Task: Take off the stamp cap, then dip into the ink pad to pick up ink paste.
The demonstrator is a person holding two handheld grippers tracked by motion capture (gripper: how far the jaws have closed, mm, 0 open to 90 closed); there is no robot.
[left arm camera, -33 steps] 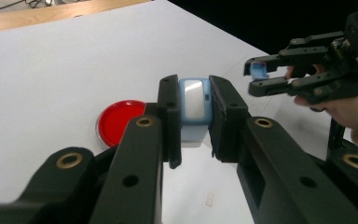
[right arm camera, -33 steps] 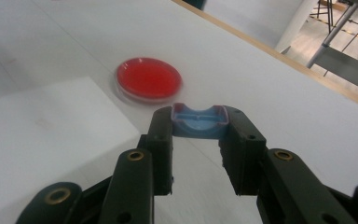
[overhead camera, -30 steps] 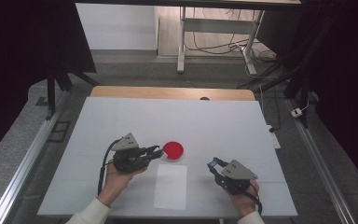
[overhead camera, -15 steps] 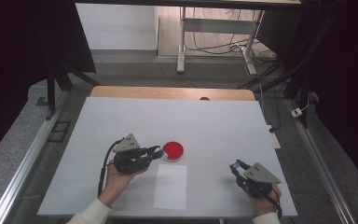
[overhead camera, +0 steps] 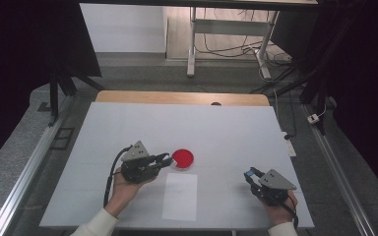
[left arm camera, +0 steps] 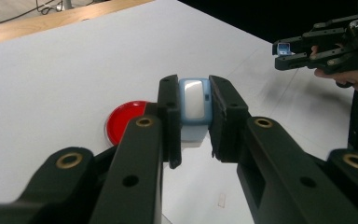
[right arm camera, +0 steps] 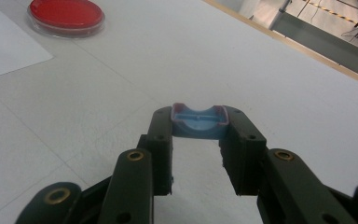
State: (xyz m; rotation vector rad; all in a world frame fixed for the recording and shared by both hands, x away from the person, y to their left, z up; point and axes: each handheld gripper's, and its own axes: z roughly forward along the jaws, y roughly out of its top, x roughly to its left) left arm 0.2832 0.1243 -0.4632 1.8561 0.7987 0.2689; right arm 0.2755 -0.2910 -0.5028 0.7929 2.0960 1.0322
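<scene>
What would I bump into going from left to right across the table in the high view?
Left gripper → red dish → right gripper. The white paper sheet lies below the dish, so its place in the line is unclear.

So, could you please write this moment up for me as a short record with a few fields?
left gripper: shut on a pale blue block, held next to the red dish
right gripper: shut on a small blue cap, held near the table's right front corner
red dish: on the table, just beyond the sheet of paper
sheet of paper: flat near the front edge, between the two hands
left hand: around the left gripper's body
right hand: around the right gripper's body
</scene>
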